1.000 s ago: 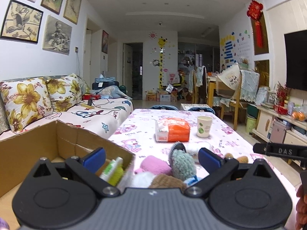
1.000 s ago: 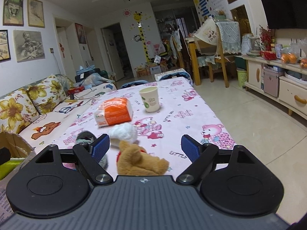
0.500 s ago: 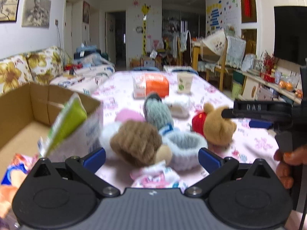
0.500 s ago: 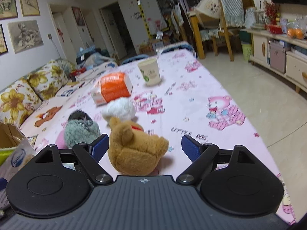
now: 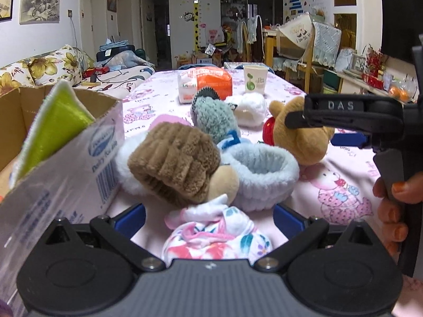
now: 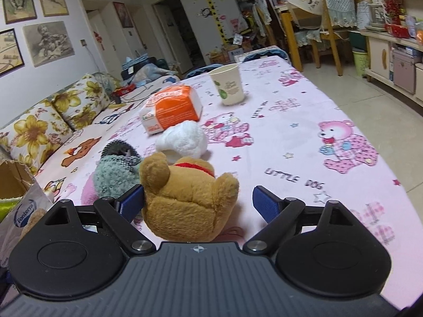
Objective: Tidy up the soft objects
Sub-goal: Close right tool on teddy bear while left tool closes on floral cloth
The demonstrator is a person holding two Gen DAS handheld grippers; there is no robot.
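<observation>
left wrist view: the left gripper (image 5: 208, 218) has its jaws spread wide, low over the pink tablecloth (image 5: 341, 185), with a floral cloth bundle (image 5: 215, 237) lying between its blue pads and not yet pinched. just past it the soft things sit in a heap: a brown plush (image 5: 177, 162), a pale blue band (image 5: 264, 174), a grey plush (image 5: 212, 113) and a white one (image 5: 249, 107). the cardboard box (image 5: 66, 142) stands touching the heap on the left, a green pouch (image 5: 56, 126) poking out of it.

right wrist view: the right gripper (image 6: 197, 200) is also wide, straddling a tan bear (image 6: 187, 198); its left pad looks to touch the bear, the right pad is clear of it. in the left view a hand (image 5: 394, 208) grips this tool's handle, held level and pointing across the table.

the step looks like the approach to a pick. next each gripper would need to close on its toy, lift, and carry it left to the box, probably the place for soft things. squashy fabric may slip from a shallow bite.
</observation>
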